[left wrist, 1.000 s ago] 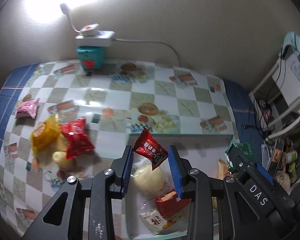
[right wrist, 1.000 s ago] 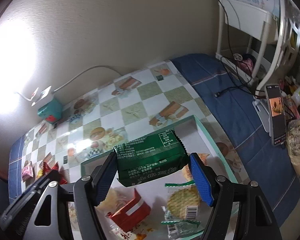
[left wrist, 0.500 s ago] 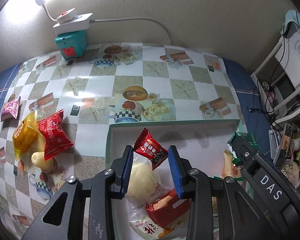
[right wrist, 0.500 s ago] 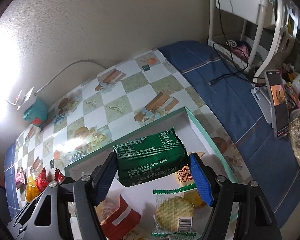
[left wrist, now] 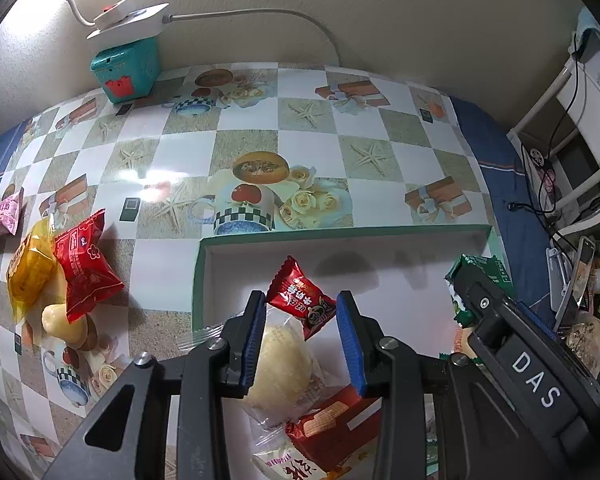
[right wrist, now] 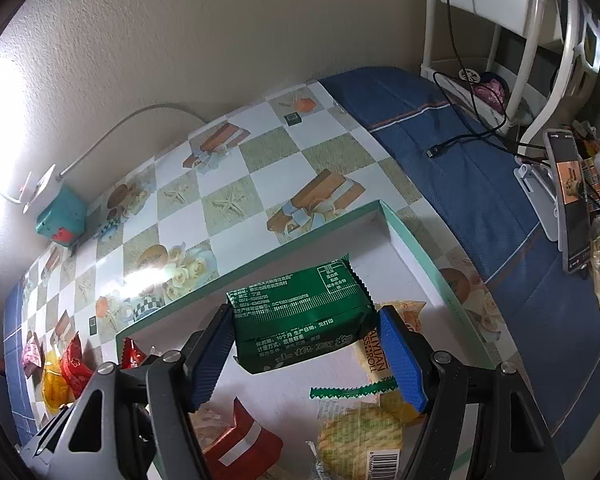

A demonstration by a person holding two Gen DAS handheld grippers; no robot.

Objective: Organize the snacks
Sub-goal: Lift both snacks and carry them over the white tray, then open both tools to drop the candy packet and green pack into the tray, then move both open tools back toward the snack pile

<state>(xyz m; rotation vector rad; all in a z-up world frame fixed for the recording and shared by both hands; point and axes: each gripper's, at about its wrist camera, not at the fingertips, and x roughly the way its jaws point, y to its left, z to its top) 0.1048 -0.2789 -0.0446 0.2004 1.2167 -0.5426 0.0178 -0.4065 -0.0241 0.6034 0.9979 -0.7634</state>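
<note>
My left gripper [left wrist: 301, 330] is shut on a small red snack packet [left wrist: 302, 297] and holds it above the white box with a green rim [left wrist: 340, 233]. My right gripper [right wrist: 306, 354] is shut on a green snack packet [right wrist: 300, 318] above the same box [right wrist: 260, 268]. The box holds a pale bun in clear wrap [left wrist: 280, 364], a red carton [left wrist: 332, 428], a round cracker pack [right wrist: 360, 436] and a yellow roll pack [right wrist: 380, 344]. The right gripper with its green packet also shows in the left wrist view [left wrist: 484, 280].
Loose snacks lie on the checkered tablecloth left of the box: a red packet [left wrist: 82, 266], a yellow packet [left wrist: 30, 268], a pale bun [left wrist: 62, 322], a pink packet [left wrist: 6, 216]. A teal box with a power strip [left wrist: 126, 66] stands by the wall. A phone on a stand [right wrist: 570, 196] is at right.
Both grippers have moved forward and lower over the box, each keeping its packet. The wall and the far table have come nearer in both views.
</note>
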